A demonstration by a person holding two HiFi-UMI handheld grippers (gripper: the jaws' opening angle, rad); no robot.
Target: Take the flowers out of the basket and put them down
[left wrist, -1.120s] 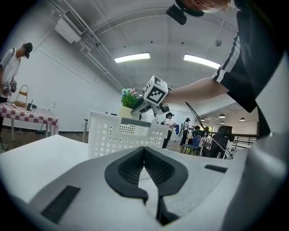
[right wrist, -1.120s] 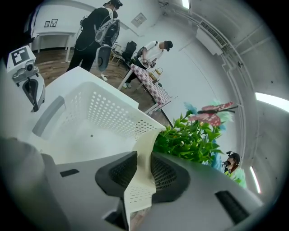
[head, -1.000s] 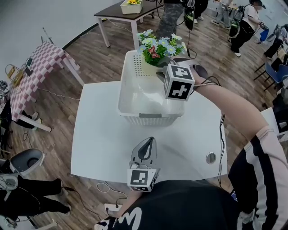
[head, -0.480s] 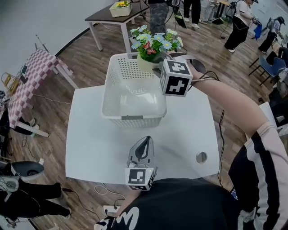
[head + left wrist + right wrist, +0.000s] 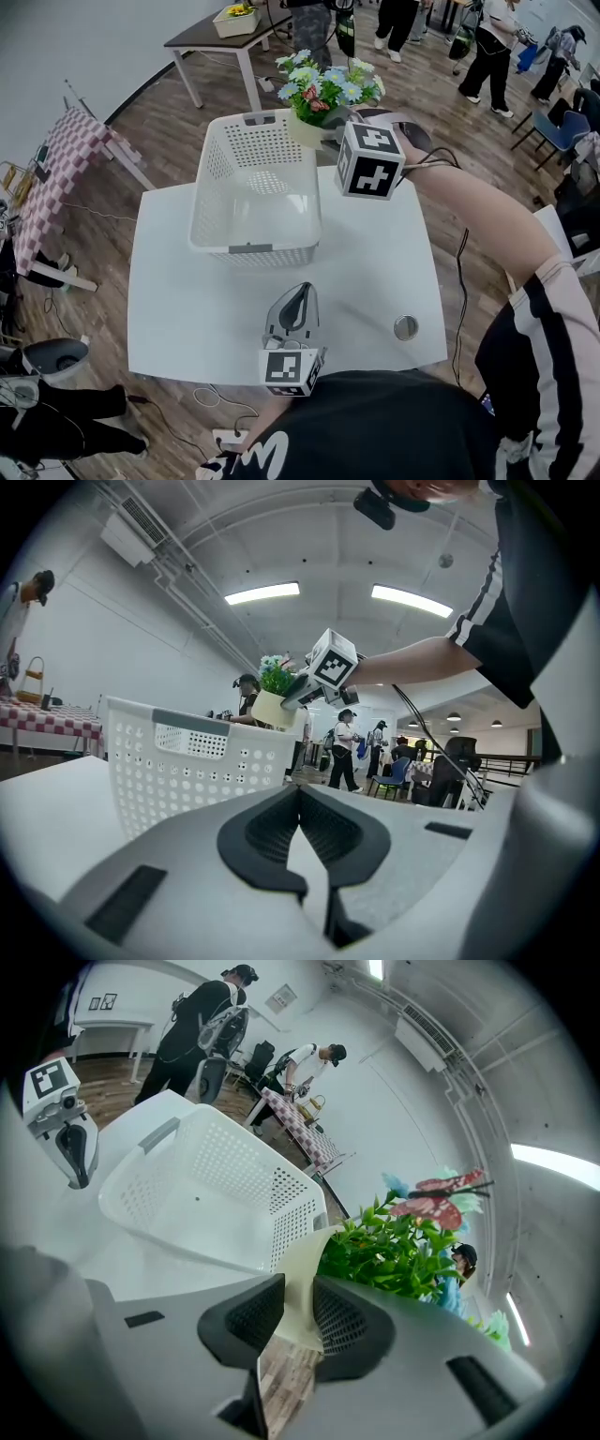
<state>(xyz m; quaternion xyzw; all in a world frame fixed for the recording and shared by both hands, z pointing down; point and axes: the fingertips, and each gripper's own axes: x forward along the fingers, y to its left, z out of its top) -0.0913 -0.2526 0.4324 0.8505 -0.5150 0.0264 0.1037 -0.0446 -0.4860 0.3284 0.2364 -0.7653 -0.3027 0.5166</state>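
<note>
Flowers (image 5: 323,82) in a cream pot (image 5: 306,131) are up in the air, and my right jaws are holding that pot.

Now from the left. My left gripper (image 5: 300,298) is low, at the near side of the white table (image 5: 187,319). Its jaws are pressed together with nothing in them. Straight ahead of these jaws and a bit to the left stands the white basket (image 5: 253,249), full of little holes. From here I see its side wall (image 5: 187,761). The flowers (image 5: 276,674) show high above its far edge.

The basket sits on the table between my two grippers, closer to the right one. I see nothing in it.

Next comes my right gripper (image 5: 330,142), held up high past the basket. Its cube with black and white squares (image 5: 371,160) hides most of the jaws from above. Looking along the jaws, the two dark pads (image 5: 253,1316) squeeze the rim of the pot (image 5: 302,1279) from both sides. Green leaves and pink and blue flowers (image 5: 412,1241) stick up to the right of the jaws. The basket (image 5: 206,1185) lies to the left of these jaws and lower down. The pot hangs at the basket's far right corner, above its rim and not touching it. Under the pot I see brown wood floor.

A small round cap (image 5: 405,327) sits in the table, to the right of my left jaws.
</note>
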